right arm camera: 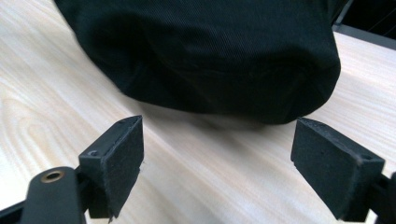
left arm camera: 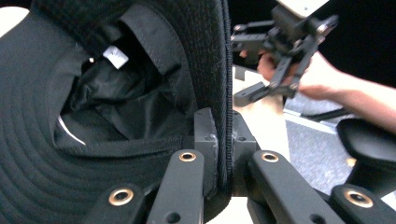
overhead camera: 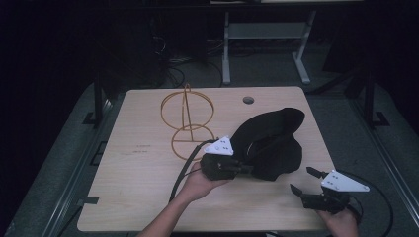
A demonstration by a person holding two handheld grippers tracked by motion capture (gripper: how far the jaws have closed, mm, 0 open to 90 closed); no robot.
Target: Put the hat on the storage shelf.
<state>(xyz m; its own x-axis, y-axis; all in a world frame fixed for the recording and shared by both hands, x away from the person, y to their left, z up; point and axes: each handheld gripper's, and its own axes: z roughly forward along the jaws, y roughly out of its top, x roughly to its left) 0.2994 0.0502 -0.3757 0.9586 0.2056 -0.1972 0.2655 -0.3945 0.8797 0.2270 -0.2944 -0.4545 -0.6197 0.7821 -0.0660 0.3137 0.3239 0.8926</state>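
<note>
Cap (overhead camera: 276, 143) pinched at its rim by left gripper (overhead camera: 245, 169), likely for steadying; right gripper (overhead camera: 302, 180) spread wide, near right, empty.

A dim lab — bare wooden table (overhead camera: 148, 197), floor cables (overhead camera: 173, 74), metal stand legs (overhead camera: 226, 54).

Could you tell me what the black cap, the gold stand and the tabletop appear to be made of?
Black cap: woven fabric, matte; twill weave and stitched brim show.
Gold stand: thin metal wire, slightly glossy, probably brass-coloured.
Tabletop: pale wood or wood-look laminate; grain lines show, smooth finish.
</note>
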